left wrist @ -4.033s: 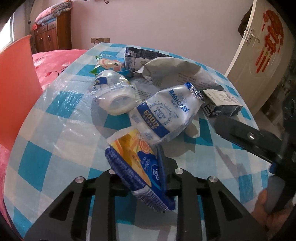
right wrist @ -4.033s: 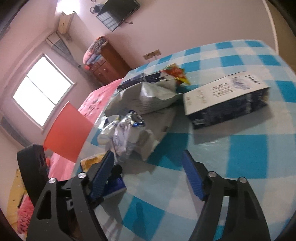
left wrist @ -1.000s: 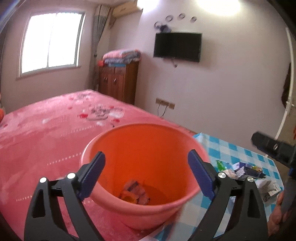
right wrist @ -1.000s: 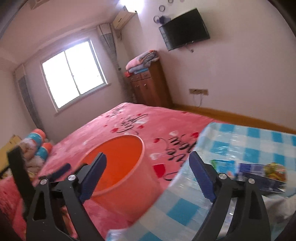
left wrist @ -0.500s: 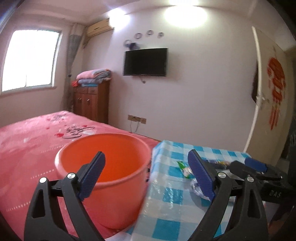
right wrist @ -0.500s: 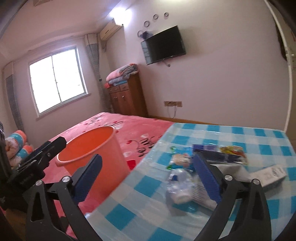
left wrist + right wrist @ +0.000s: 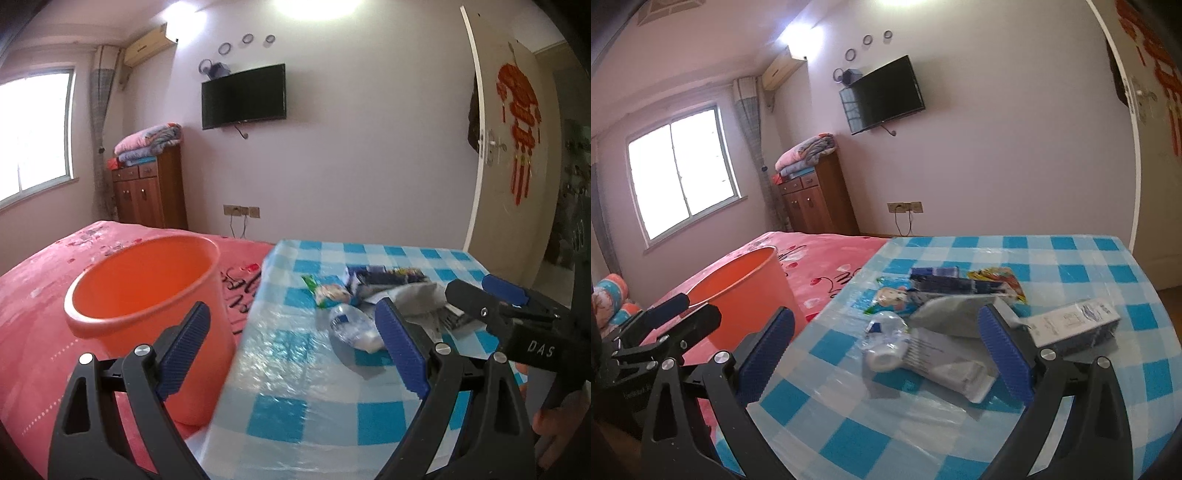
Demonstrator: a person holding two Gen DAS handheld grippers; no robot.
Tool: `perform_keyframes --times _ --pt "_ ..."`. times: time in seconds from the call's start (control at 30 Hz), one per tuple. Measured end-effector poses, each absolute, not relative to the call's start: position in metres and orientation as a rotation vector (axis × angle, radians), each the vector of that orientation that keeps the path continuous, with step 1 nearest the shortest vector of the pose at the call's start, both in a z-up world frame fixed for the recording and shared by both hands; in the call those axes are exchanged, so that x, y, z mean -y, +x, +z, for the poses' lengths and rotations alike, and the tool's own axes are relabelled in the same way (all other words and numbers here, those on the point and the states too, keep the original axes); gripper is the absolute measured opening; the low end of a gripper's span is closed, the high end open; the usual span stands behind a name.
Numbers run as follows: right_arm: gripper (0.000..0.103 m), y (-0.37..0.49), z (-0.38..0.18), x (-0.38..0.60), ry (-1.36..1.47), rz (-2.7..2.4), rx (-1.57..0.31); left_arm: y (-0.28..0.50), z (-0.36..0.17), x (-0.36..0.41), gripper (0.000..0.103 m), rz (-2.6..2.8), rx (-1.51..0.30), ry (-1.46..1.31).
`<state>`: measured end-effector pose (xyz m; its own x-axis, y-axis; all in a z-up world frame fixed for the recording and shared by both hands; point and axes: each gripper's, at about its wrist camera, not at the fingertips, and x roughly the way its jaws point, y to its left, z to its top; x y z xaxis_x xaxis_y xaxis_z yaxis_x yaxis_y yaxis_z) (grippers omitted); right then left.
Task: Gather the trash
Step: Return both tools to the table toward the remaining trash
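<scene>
right wrist — crumpled clear plastic bottle point(image 7: 886, 338), glossy checked tablecloth point(image 7: 1071, 254).

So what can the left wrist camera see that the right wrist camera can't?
Only the left view shows the person's hand and the door handle. Only the right view shows the rolled bedding by the window and the white and blue carton. Both show the orange bucket, the checked table, the crushed bottle, the television and the other hand's tool.
</scene>
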<state>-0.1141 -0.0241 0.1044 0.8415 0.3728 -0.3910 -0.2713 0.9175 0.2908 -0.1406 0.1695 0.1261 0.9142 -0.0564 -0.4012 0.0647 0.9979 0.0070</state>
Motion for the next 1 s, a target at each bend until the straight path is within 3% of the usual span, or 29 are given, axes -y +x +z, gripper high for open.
perform_keyframes --times 1.0 --pt "0.098 -0.093 0.05 0.149 0.439 0.21 -0.564 -0.102 0.077 -0.086 0.091 -0.134 -0.655 0.048"
